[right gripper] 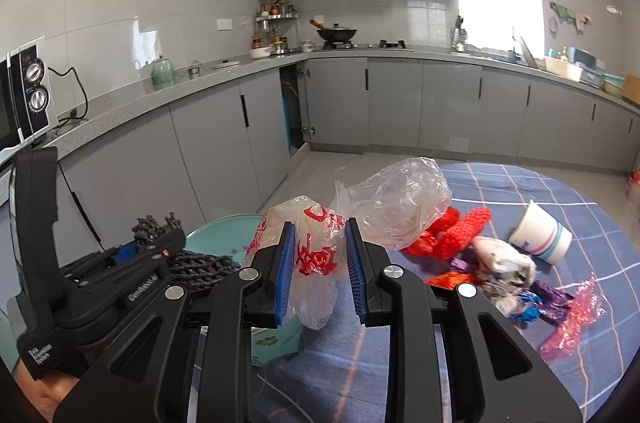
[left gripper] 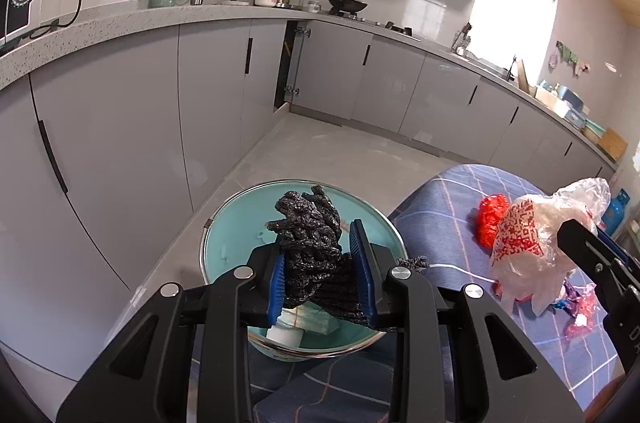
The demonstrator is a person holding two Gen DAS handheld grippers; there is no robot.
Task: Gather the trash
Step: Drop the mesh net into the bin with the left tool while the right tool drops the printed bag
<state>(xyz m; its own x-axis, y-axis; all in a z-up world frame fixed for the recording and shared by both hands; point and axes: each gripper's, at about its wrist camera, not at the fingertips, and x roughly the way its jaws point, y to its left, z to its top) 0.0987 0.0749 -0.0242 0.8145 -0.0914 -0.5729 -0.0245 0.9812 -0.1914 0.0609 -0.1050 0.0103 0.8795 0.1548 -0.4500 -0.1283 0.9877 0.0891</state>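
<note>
Black plastic frames both claws. The left claw (left gripper: 323,265) is pinching a dark knitted rag (left gripper: 310,227) between its blue pads, tilting downward over a teal bin (left gripper: 224,223); the rag is sticking up past the fingertips toward 12 o'clock and hanging above the bin's mouth. White paper is lying at the bin's bottom, partly hidden by the claw.

The right claw (right gripper: 320,263) is pinching a clear plastic bag (right gripper: 316,247) with red print, also pointing somewhat downward. The bag is ballooning out toward 1 o'clock above the fingertips, with a tail drooping below them. In the right wrist view the left claw's body is sitting at 9 o'clock, close beside, with a hand showing at the lower left corner.

Blue checked cloth is covering the tabletop (right gripper: 540,191), which is curving round at its far edge. The bin is standing just off that edge at 10 o'clock, on the floor side. Beyond the right claw, at 2 to 3 o'clock, more trash is lying: red netting (right gripper: 460,231), a tipped paper cup (right gripper: 540,235), a crumpled tissue (right gripper: 504,263) and candy wrappers (right gripper: 552,299), bunched together. The near cloth under the claws is lying bare.

Grey floor is opening between the tabletop and grey cabinets (right gripper: 392,103) running along two walls, with a wok (right gripper: 336,33) on the stove and a bright window at 1 o'clock.
</note>
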